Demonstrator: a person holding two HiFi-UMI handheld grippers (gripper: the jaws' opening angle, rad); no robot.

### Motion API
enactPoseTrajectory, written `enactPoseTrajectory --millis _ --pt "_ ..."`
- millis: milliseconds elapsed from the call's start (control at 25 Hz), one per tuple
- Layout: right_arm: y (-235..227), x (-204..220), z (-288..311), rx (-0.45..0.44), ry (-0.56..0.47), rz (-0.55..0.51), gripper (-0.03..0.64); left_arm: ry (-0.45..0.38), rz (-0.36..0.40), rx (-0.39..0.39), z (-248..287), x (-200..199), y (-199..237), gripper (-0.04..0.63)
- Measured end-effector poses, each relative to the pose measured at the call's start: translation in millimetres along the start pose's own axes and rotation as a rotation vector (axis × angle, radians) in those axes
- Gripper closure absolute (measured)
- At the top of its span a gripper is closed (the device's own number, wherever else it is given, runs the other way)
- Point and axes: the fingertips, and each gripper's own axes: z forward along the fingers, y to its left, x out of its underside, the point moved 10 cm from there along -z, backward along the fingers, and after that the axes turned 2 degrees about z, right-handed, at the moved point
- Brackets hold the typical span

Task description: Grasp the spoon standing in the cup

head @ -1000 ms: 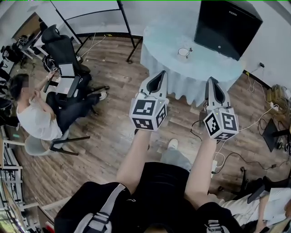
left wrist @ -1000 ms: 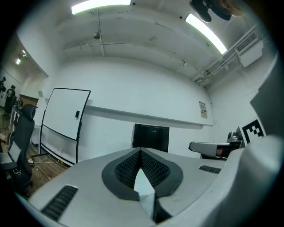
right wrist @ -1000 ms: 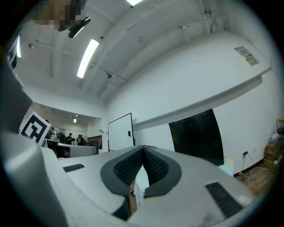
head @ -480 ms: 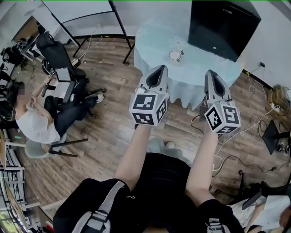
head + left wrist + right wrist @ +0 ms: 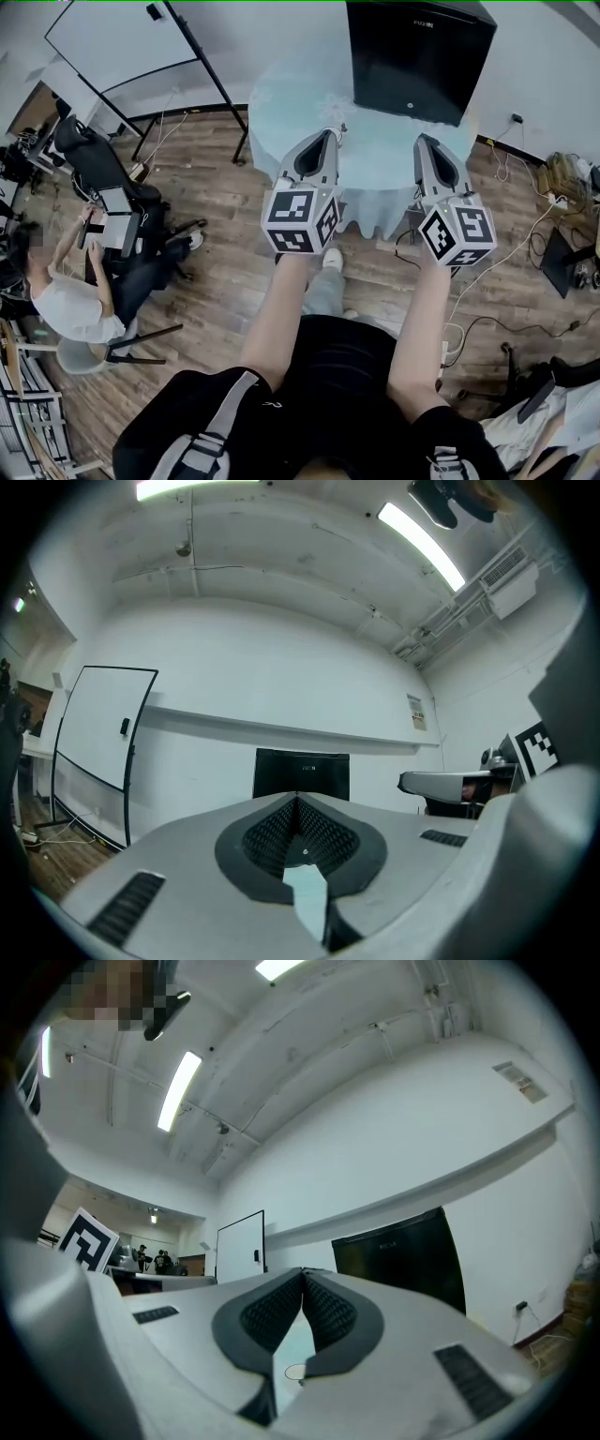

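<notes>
A round table (image 5: 281, 94) with a pale blue cloth stands ahead of me. The cup with the spoon is hidden behind the tip of my left gripper (image 5: 330, 133) in the head view. In the right gripper view, only the cup's rim (image 5: 295, 1372) shows low in the slit between the pads. My left gripper (image 5: 298, 799) is shut and holds nothing, with its tip over the table's near part. My right gripper (image 5: 421, 141) is level with it further right. Its pads (image 5: 323, 1312) meet and nothing is between them.
A big black screen (image 5: 417, 52) stands on the table's far side, also in the left gripper view (image 5: 300, 775). A whiteboard on a stand (image 5: 122, 42) is at the back left. A seated person (image 5: 66, 300) and office chair (image 5: 94, 159) are left. Cables (image 5: 525, 244) lie at the right.
Both grippers have moved forward, from over the wooden floor to over the table's near edge. The cup, earlier visible between them on the table, has gone behind the left gripper's tip.
</notes>
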Motion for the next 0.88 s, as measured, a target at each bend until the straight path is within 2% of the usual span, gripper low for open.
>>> enactPoseTrajectory --millis 160,400,600,720,880 --pt "-5.4 13.7 21.3 -0.001 0.03 0.009 0.617 0.021 -0.009 -0.006 16.0 10.6 12.3 0.594" --pt "5.6 43.9 72.1 -0.045 0.067 0.026 0.617 0.091 -0.049 -0.082 28.6 39.1 62.7 0.594" --pt "13.0 76.4 109.7 -0.08 0.142 0.045 0.617 0.136 -0.074 -0.129 38.5 60.8 96.8 0.594" --pt "11.5 92.5 127.5 -0.092 0.188 0.053 0.617 0.162 -0.089 -0.128 49.4 75.0 107.9 0.594" --pt "4.8 113.7 148.5 -0.092 0.246 0.074 0.617 0.161 -0.114 -0.081 69.6 91.4 118.2 0.594"
